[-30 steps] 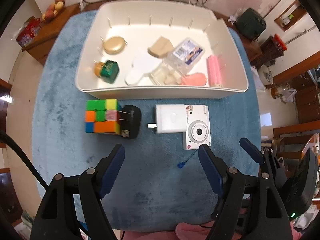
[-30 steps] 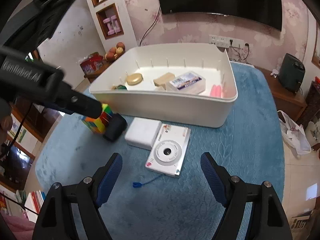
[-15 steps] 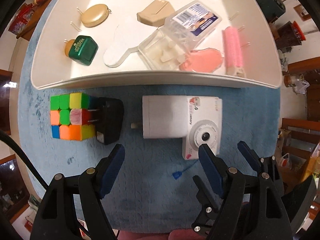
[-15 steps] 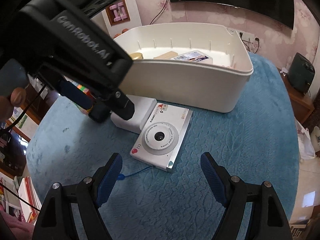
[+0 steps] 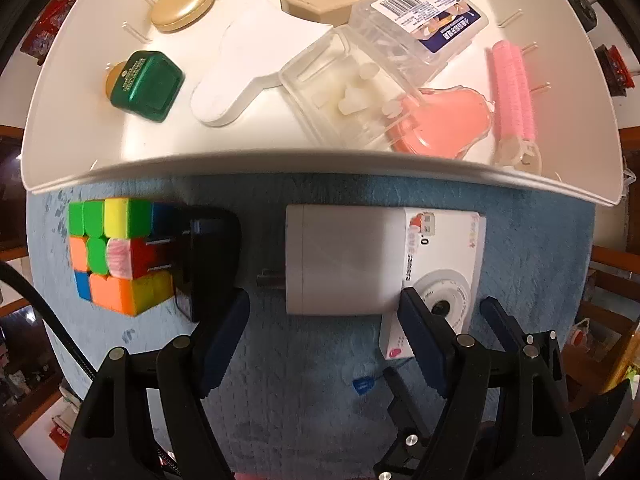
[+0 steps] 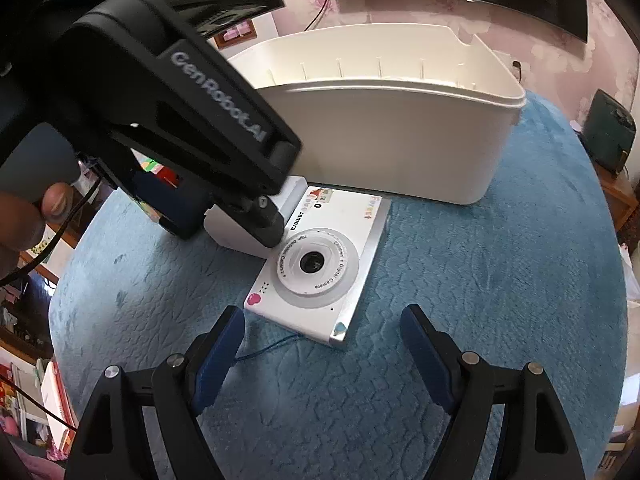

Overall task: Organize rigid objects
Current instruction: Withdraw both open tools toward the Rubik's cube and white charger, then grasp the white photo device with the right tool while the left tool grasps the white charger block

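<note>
A white plug adapter [image 5: 344, 260] lies flat on the blue mat [image 5: 304, 400], touching a white toy camera [image 5: 444, 276] on its right. My left gripper [image 5: 322, 320] points straight down over the adapter's near edge, open, with a pad on either side and neither touching it. In the right wrist view the left gripper [image 6: 224, 232] stands over the adapter [image 6: 236, 236]. The camera [image 6: 320, 268] lies face up just ahead of my right gripper [image 6: 322, 344], which is open and holds nothing. The white bin [image 5: 320, 168] with several items sits just beyond.
A colour cube [image 5: 116, 256] and a black charger [image 5: 212, 256] sit together left of the adapter. The camera's blue strap [image 6: 272, 348] trails toward the right gripper. The bin's wall [image 6: 400, 136] rises right behind the camera. A hand [image 6: 28, 216] shows at the left edge.
Both grippers have come down toward the mat. The left one moved in over the white adapter and now fills the upper left of the right wrist view. Nothing was gripped.
</note>
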